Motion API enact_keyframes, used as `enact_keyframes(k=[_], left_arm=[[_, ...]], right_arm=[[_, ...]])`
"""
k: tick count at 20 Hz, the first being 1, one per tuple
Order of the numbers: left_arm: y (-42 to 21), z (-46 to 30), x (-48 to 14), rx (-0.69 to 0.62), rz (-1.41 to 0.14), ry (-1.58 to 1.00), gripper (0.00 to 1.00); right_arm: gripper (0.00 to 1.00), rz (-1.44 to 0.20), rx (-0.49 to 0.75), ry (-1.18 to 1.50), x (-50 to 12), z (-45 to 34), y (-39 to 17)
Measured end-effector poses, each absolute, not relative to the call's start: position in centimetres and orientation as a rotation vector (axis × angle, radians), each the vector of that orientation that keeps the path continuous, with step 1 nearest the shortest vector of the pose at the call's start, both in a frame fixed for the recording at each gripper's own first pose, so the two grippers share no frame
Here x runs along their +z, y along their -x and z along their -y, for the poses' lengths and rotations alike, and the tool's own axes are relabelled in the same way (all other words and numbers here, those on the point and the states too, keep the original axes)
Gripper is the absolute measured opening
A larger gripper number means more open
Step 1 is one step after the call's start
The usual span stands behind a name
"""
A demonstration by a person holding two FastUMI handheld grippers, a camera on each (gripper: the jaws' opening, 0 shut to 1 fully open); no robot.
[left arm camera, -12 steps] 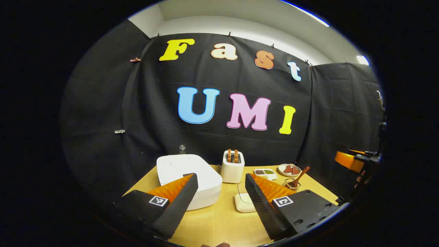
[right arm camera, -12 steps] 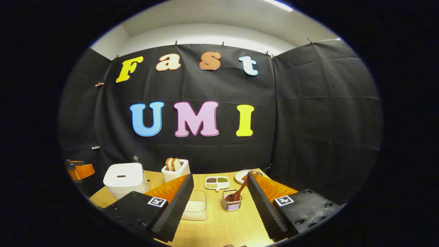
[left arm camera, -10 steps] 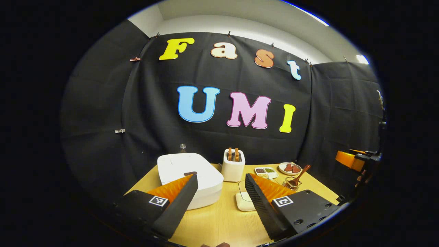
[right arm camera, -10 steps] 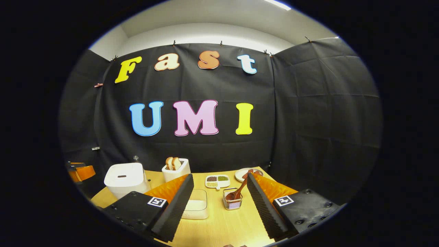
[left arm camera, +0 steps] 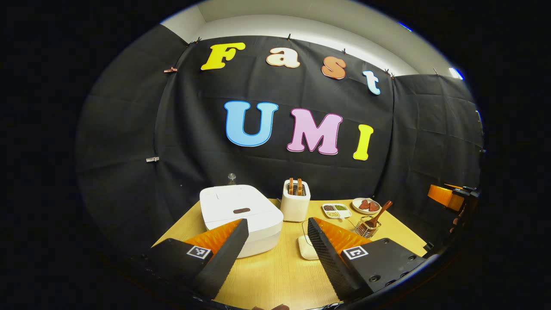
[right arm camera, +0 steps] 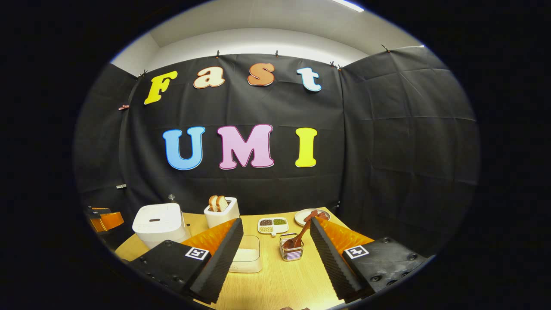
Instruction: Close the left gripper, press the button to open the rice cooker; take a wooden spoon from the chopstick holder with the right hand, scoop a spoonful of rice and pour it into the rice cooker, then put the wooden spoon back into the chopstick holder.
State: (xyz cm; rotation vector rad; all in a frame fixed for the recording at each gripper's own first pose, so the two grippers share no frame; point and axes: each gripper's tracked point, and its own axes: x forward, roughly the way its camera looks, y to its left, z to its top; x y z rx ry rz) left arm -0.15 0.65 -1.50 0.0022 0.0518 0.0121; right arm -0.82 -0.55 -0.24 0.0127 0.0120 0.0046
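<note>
In the left gripper view, the left gripper (left arm camera: 277, 224) hangs above the near edge of the wooden table (left arm camera: 275, 280) with its jaws spread wide and nothing between them. Just beyond the tip of its left finger sits the white rice cooker (left arm camera: 241, 215), lid down, with the dark button (left arm camera: 241, 210) on its top facing the camera. Past the gap between the fingers, farther back, stands a white toaster (left arm camera: 295, 202) with two slices in its slots. A shallow clear container (left arm camera: 306, 246) lies on the table just ahead of the right finger and is partly hidden by it. Beyond that finger's tip are the wire chopstick holder (left arm camera: 366, 229), with the wooden spoon (left arm camera: 378, 215) leaning out of it to the right, a small divided dish (left arm camera: 336, 210) and a plate (left arm camera: 366, 205). The right gripper (left arm camera: 447, 197) shows well off to the right at the edge of sight.

In the right gripper view, the right gripper (right arm camera: 275, 224) also stands open and empty over the table (right arm camera: 284, 284). The chopstick holder (right arm camera: 291, 251) sits between the two fingers, nearer the right one, with the wooden spoon (right arm camera: 299, 238) slanting up toward that finger's tip. The clear container (right arm camera: 246, 258), holding rice, lies just beside the left finger. The divided dish (right arm camera: 272, 224) and plate (right arm camera: 303, 218) lie farther back. The toaster (right arm camera: 221, 212) and rice cooker (right arm camera: 159, 224) stand beyond the left finger, and the left gripper (right arm camera: 103, 218) is at the far left.
</note>
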Motion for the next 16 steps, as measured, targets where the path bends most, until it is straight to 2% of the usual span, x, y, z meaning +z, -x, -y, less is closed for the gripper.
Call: enact_keyframes(k=[16], left_arm=[[-2.7,-3.8,-0.3,0.051,-0.071,0.006,0.96]], right_arm=[[0.98,-0.022,0.026,-0.016,-0.5,-1.2,-0.7]])
